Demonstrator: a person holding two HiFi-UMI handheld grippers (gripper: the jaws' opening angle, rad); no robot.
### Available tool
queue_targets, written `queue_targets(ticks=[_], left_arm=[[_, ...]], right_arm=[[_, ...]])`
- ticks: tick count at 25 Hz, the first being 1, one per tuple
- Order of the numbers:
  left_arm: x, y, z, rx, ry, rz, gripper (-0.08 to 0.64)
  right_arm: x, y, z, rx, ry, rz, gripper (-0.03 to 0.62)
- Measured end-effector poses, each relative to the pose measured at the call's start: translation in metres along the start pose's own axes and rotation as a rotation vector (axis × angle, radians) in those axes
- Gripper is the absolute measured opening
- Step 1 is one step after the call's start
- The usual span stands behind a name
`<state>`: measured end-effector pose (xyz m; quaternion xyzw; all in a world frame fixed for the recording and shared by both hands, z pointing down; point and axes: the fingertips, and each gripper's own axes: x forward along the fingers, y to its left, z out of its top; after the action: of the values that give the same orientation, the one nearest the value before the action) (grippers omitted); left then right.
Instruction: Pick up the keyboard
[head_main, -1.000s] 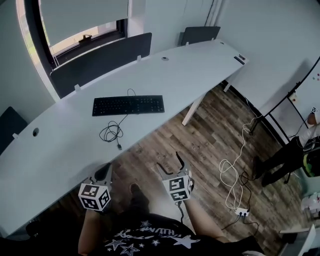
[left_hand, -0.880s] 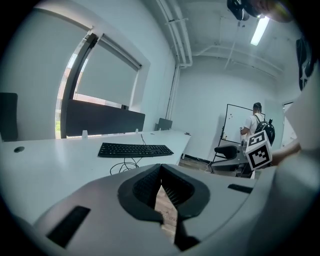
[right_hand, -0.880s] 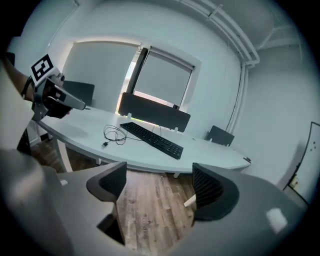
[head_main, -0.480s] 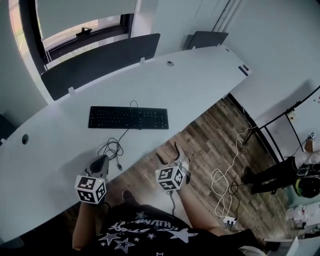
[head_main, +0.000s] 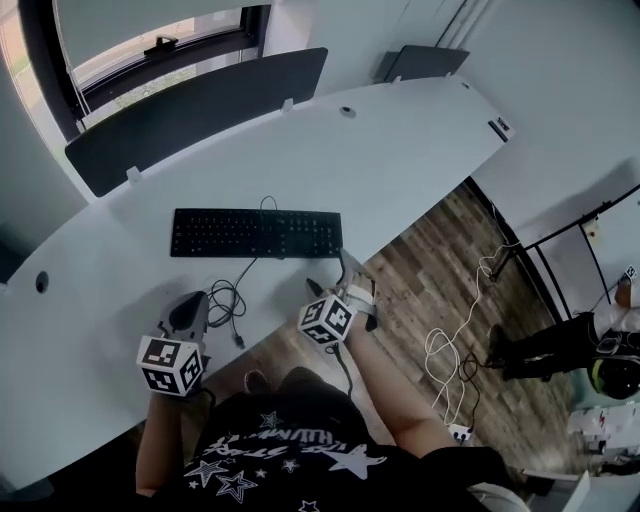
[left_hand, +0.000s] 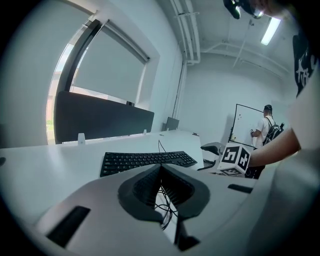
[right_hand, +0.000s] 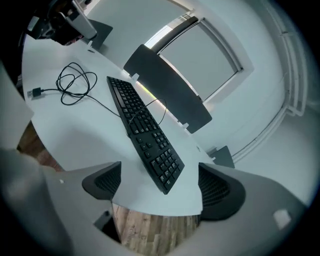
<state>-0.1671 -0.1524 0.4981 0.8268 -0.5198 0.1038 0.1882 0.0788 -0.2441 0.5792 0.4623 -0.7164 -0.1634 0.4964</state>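
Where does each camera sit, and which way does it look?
Head view: on the head, steeply down at desk, keyboard, left gripper, right gripper and shirt.
Left gripper view: on that gripper, low across the desk past its shut jaws; the right forearm shows.
Right gripper view: on that gripper, down at the keyboard's end between empty jaws that have just been opening.
All three share keyboard and cable.

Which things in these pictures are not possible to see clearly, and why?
- Keyboard: key labels too small to read in every view.
- Cable: in the left gripper view, mostly hidden behind the shut left gripper.
- Small dark thing at the desk's far end: head view, too small to identify.
- Person at the head view's right edge: cut off by the edge.
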Motion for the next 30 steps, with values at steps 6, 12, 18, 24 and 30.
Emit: queue_targets(ticks=[6, 12, 18, 24, 30], left_arm=[[0.009, -0.002, 0.006, -0.006, 0.012, 0.02, 0.009], [0.022, 0.008, 0.006, -0.054, 0.032, 0.091, 0.009], [0.036, 0.013, 0.013, -0.084, 0.029, 0.129, 0.009], [0.044, 0.01, 0.017, -0.087, 0.031, 0.143, 0.009], [0.049, 0.015, 0.02, -0.12, 0.015, 0.177, 0.009]], right_arm=[[0.042, -0.002, 0.007, -0.138, 0.01, 0.08, 0.512], [0.054, -0.018, 0.034, -0.211, -0.097, 0.028, 0.555], [0.063, -0.004, 0.049, -0.306, -0.153, 0.061, 0.554], [0.075, 0.002, 0.055, -0.394, -0.129, 0.219, 0.547], [0.067, 0.039, 0.039, -0.427, -0.039, 0.612, 0.192]])
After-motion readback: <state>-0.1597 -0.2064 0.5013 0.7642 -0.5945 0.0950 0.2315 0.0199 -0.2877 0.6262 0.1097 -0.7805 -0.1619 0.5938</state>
